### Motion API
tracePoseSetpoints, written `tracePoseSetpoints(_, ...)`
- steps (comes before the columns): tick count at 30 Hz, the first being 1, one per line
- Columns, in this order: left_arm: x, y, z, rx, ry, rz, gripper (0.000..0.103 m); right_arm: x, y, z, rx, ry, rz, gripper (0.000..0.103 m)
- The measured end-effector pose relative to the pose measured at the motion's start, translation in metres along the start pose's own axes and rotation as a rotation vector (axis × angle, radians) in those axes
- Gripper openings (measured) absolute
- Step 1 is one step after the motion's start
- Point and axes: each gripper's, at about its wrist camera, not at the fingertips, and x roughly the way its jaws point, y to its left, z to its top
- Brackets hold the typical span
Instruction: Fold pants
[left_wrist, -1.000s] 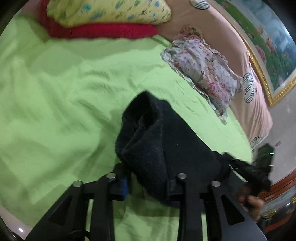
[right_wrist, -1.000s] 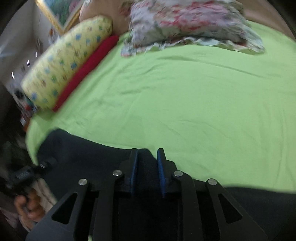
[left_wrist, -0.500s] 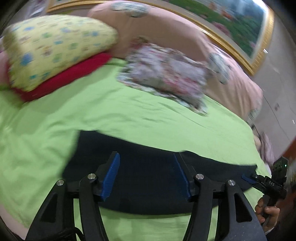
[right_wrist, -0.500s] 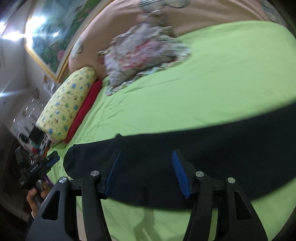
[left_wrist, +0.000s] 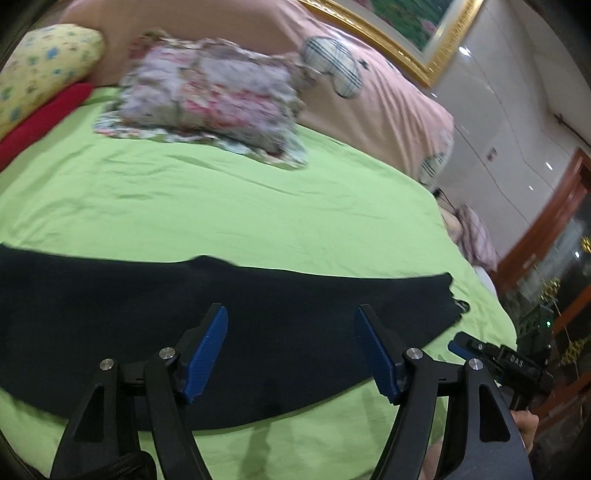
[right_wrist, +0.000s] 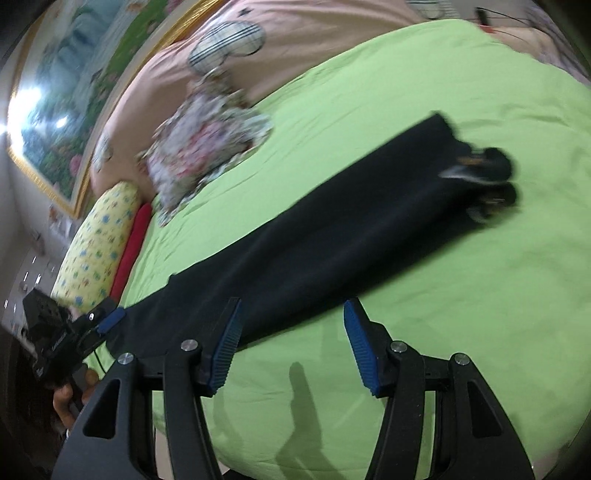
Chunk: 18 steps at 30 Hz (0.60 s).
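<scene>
Pants (left_wrist: 258, 332) lie flat in long narrow strip across green bed (left_wrist: 258, 206), legs apparently laid together; lengthwise fold looks done; crosswise folds left; my left gripper (left_wrist: 291, 354) and right gripper (right_wrist: 291, 343) hover, jaws spread, holding nothing.

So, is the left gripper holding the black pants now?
No, the left gripper has its jaws spread wide above the pants, which lie flat on the green sheet.

The pants (left_wrist: 221, 332) run off the left edge; their far end (right_wrist: 480, 173) is blurred.
</scene>
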Motion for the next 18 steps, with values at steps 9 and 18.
tracePoseSetpoints(9, 0.057, -0.060, 0.040, 0.103, 0.074, -0.110, 0.078, -0.012, -0.044, 0.020, 0.171, -0.062, -0.069, 0.057)
tracePoseSetpoints(18, 0.127, -0.134, 0.062, 0.287, 0.192, -0.158, 0.078, -0.012, -0.073, 0.034, 0.300, -0.112, -0.071, 0.057)
